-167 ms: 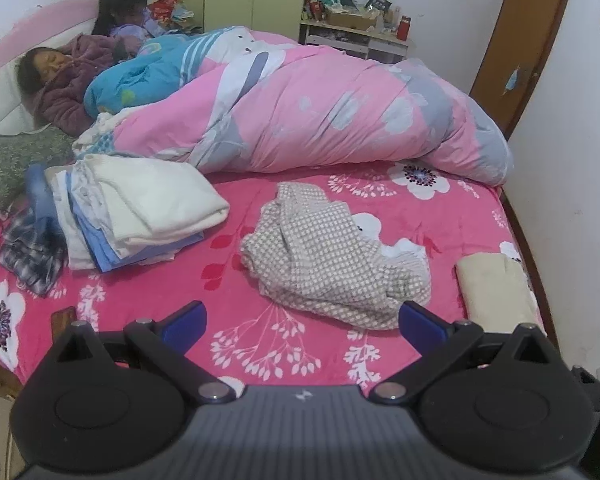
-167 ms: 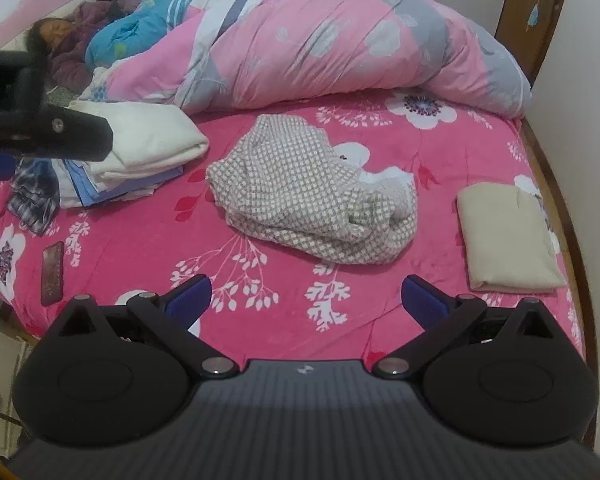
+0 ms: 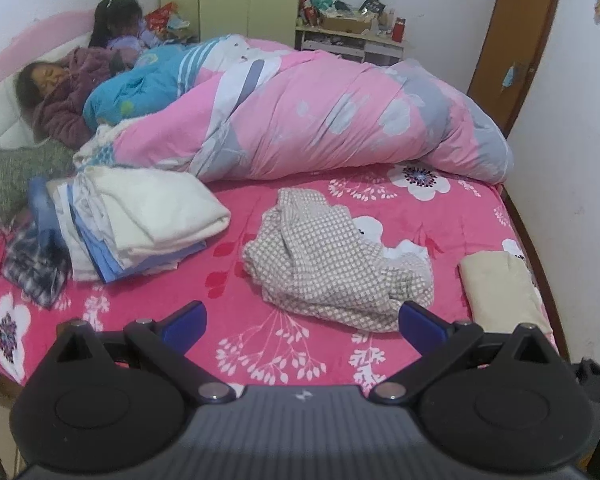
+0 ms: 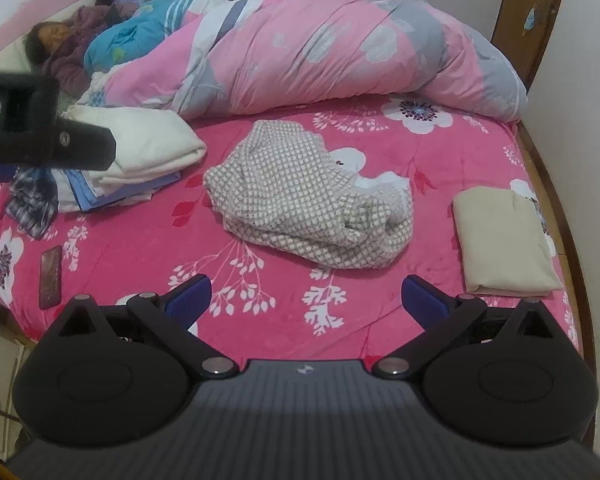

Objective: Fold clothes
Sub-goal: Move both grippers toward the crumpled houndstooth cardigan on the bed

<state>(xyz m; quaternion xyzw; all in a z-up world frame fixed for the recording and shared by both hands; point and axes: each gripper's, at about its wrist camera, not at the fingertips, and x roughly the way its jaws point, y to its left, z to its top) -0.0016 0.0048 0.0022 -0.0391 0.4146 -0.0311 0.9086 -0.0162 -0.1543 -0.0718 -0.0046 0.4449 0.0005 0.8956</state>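
Note:
A crumpled grey-and-white checked garment (image 3: 332, 264) (image 4: 312, 208) lies in a heap in the middle of the pink flowered bed (image 3: 260, 344) (image 4: 140, 248). My left gripper (image 3: 302, 322) hovers above the bed's near edge, open and holding nothing, short of the garment. My right gripper (image 4: 306, 300) is likewise open, with nothing between its blue fingertips (image 4: 422, 294), just in front of the garment. A folded cream garment (image 3: 500, 288) (image 4: 500, 240) rests at the right edge. The left gripper's black body shows at the left of the right wrist view.
A stack of folded white and blue clothes (image 3: 140, 224) (image 4: 132, 152) sits at the left, beside a plaid cloth (image 3: 32, 264). A big pink quilt (image 3: 320, 116) and two people (image 3: 60, 92) fill the bed's far side. A phone (image 4: 51, 276) lies near the left edge.
Both views have shifted only slightly; the clothes have not moved and both grippers stay open.

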